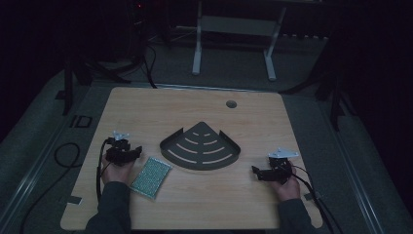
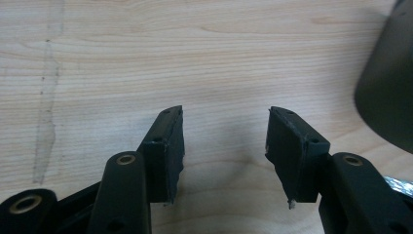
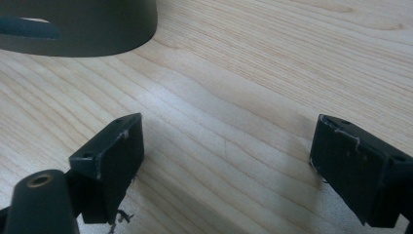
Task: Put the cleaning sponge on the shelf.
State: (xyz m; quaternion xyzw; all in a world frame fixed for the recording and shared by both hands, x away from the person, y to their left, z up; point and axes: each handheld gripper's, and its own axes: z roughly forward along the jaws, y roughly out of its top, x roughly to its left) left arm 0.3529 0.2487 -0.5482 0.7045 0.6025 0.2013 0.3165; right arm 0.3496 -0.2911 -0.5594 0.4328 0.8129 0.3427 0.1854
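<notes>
From above, the dark fan-shaped rack (image 1: 200, 148) lay mid-surface, with a speckled green sponge (image 1: 151, 176) just right of the left gripper (image 1: 130, 153). The right gripper (image 1: 257, 171) rested well apart from both. Each gripper view showed its fingers (image 2: 168, 146) spread wide over bare wood (image 3: 253, 73), holding nothing, the rack's edge in a corner.

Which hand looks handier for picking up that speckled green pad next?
Probably the left. The left gripper sits right beside the green pad, its fingers open with nothing between them. The right gripper is open too, but lies beyond the dark fan-shaped tray.
</notes>
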